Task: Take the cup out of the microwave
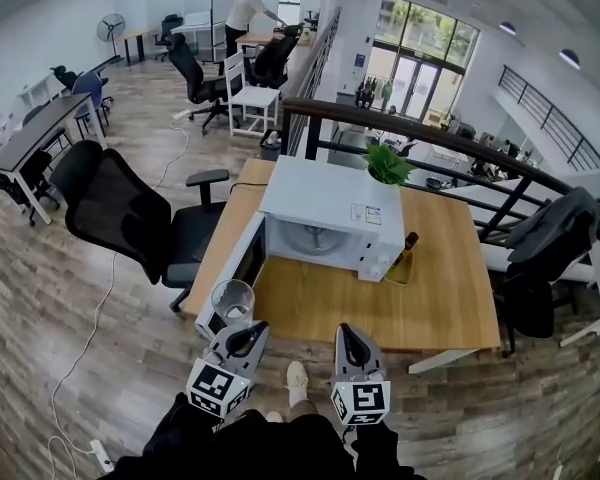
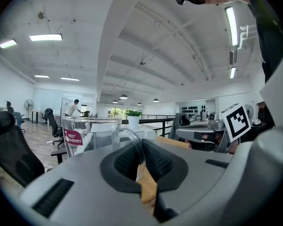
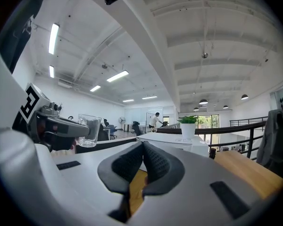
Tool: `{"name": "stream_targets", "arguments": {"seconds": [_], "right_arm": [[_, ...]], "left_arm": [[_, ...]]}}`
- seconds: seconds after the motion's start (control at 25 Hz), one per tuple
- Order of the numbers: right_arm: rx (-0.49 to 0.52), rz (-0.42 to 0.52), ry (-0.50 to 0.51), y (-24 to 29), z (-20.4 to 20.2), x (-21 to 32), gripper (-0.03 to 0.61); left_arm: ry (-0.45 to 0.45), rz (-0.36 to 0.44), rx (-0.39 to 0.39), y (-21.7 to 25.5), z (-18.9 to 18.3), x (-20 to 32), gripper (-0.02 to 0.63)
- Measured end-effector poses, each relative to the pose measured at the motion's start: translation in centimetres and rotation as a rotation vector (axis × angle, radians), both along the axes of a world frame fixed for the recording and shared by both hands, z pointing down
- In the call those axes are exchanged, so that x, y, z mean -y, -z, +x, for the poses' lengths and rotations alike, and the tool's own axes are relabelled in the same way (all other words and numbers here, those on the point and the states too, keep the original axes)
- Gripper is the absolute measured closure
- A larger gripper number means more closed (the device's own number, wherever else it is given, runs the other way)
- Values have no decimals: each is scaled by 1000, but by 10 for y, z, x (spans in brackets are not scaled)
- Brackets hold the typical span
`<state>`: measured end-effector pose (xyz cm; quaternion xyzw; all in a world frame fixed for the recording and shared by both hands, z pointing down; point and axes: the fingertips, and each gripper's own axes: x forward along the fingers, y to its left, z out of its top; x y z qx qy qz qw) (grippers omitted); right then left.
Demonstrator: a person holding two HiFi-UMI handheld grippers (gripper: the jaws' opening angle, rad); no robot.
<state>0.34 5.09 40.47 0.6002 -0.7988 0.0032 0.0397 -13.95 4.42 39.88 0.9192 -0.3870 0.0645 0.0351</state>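
A clear glass cup [image 1: 232,301] with a red label hangs in front of the open door [image 1: 242,260] of the white microwave [image 1: 330,218], near the wooden table's front left corner. My left gripper [image 1: 242,339] is shut on the cup's handle. In the left gripper view the handle [image 2: 130,138] runs down between the pads and the cup [image 2: 90,134] stands upright just beyond my left gripper [image 2: 140,149]. My right gripper [image 1: 352,344] hovers beside it at the table's front edge. Its pads meet with nothing between them [image 3: 142,150]. The cup [image 3: 89,131] shows at the left in the right gripper view.
A potted plant [image 1: 385,163] stands on the microwave and a dark bottle [image 1: 407,249] beside its right front corner. A black office chair [image 1: 120,213] stands left of the table [image 1: 450,298], with a dark railing [image 1: 430,133] behind. A person works far back.
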Motion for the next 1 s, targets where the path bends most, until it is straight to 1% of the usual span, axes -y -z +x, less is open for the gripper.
{"name": "stream_targets", "arguments": {"seconds": [0.28,0.52,1.0], "right_arm": [[3,5,-8,0,1,-3,563],[-1,-6,-8,1,2,-6,563],[-3,-12,-10,-1,6,3,563]], "left_arm": [[-9,13,-1,3,1,0,589],[-14,7,-2,4,4,0,589],[-20,15,-3,7,10,9,589]]}}
